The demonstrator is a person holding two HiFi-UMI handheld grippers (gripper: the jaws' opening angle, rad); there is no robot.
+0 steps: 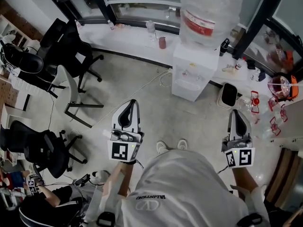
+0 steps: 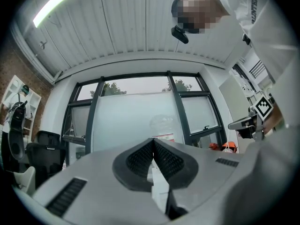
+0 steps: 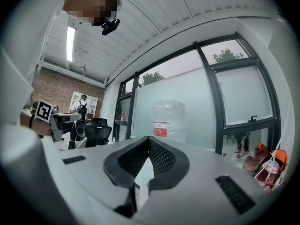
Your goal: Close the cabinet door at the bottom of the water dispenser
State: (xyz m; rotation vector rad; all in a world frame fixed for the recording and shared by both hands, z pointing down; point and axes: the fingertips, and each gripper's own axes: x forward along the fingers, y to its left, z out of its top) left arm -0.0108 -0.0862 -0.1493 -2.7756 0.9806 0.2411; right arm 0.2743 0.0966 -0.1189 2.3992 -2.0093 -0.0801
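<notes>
A white water dispenser with a large clear bottle on top stands by the window wall, a few steps ahead of me. From this steep angle I cannot make out its bottom cabinet door. My left gripper is held at waist height, shut and empty, pointing toward the dispenser from the lower left. My right gripper is likewise shut and empty, to the dispenser's lower right. In the left gripper view the jaws meet below the bottle. In the right gripper view the shut jaws sit under the bottle.
Black office chairs and a grey chair stand at the left. The window ledge carries small bottles and a cup. A black-and-white bin sits right of the dispenser, with red items beyond. A cable crosses the floor.
</notes>
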